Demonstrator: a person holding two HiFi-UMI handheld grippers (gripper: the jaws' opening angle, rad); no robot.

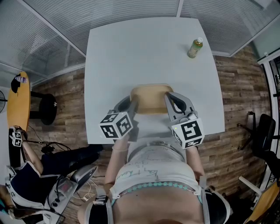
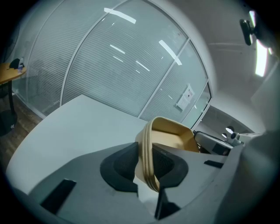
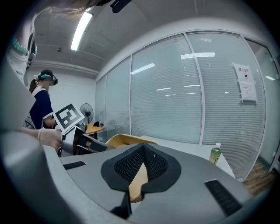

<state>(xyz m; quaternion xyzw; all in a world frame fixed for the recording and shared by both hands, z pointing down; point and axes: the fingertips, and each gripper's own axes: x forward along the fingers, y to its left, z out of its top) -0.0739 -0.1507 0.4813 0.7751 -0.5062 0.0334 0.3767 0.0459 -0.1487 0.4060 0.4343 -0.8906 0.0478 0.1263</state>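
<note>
**A:** So, what do the 2 grippers hold?

**B:** Both grasp the same tan tray [image 1: 151, 97]. The left gripper [image 1: 132, 101] is clenched on its left rim and the right gripper [image 1: 169, 99] on its right rim (in each gripper view the rim wall sits squeezed between the dark pads).

**A:** Where is the tray?

**B:** At the near edge of the white table [image 1: 131, 52], about midway between the near-left and near-right corners, right in front of the person. Whether it rests on the top or hangs just above it, I can't tell.

**A:** How does it sit between the grippers?

**B:** Its long side runs along the near edge, with 1 gripper at each short end. The marker cubes hang off the table toward the person.

**A:** What else is on the table?

**B:** Just 1 green bottle [image 1: 195, 48], upright near the far-right corner, well apart from the tray.

**A:** And around it?

**B:** A wood-plank floor [image 1: 236, 87] lies around it. A round wooden side table [image 1: 19, 98] and a black stool [image 1: 43, 107] stand off the left edge. Glass walls with blinds [image 1: 131, 13] run behind the far edge. The right gripper view shows another person [image 3: 41, 103] beyond the left gripper, with a fan [image 3: 86, 109] near them.
</note>
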